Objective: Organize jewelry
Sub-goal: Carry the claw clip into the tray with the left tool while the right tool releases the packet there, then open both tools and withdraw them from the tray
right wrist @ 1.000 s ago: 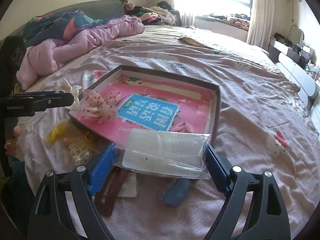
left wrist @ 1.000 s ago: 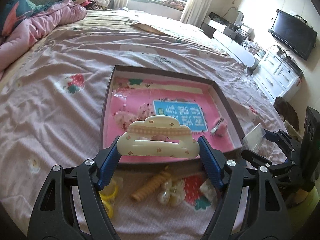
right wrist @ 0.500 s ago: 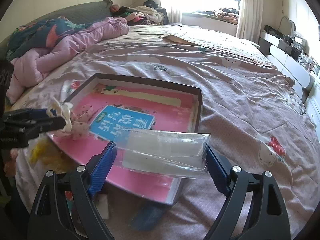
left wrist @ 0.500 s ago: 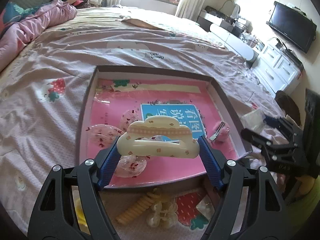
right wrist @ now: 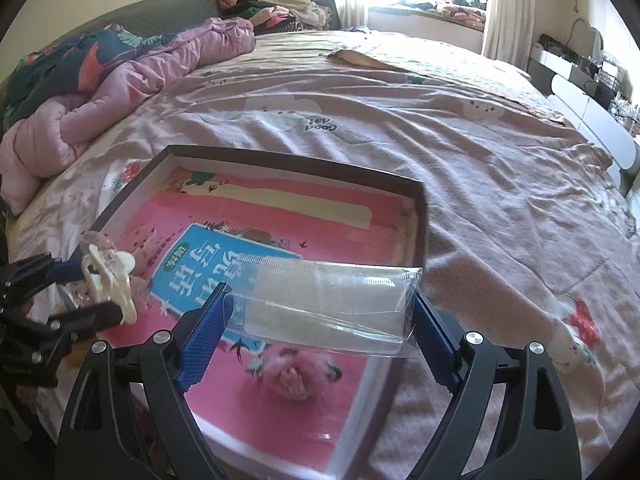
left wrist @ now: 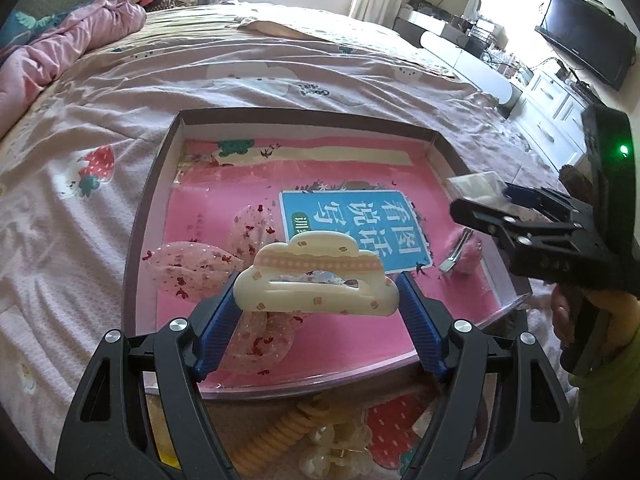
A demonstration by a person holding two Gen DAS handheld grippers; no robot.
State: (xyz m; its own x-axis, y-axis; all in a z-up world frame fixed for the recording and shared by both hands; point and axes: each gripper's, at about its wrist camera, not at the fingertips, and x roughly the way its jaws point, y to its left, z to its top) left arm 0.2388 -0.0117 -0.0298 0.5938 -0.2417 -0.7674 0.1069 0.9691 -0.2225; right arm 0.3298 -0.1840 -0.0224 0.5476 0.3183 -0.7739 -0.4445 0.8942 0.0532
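Note:
My left gripper [left wrist: 316, 304] is shut on a cream cloud-shaped hair claw [left wrist: 316, 280], held above the near part of a shallow box [left wrist: 152, 184] lined with a pink book cover. My right gripper [right wrist: 320, 320] is shut on a clear plastic packet [right wrist: 328, 304], hovering over the box's [right wrist: 420, 216] near right corner. In the box lie sheer pink bows with red dots [left wrist: 192, 268] and a fluffy pink clip [left wrist: 460, 256]. The right gripper [left wrist: 504, 208] shows at the right edge of the left view, the left gripper [right wrist: 84, 292] with the claw [right wrist: 108, 280] at the left of the right view.
The box rests on a pink printed bedsheet [left wrist: 280, 72]. In front of it lie a yellow spiral hair tie [left wrist: 276, 436] and a pearly clip [left wrist: 332, 448]. A bunched pink quilt [right wrist: 120, 92] sits at the far left; a TV [left wrist: 584, 36] and white drawers stand right of the bed.
Both grippers have moved forward and down over the box with their loads. The loose items on the sheet have slid toward the bottom of both views; the right gripper has come closer to the box's right wall.

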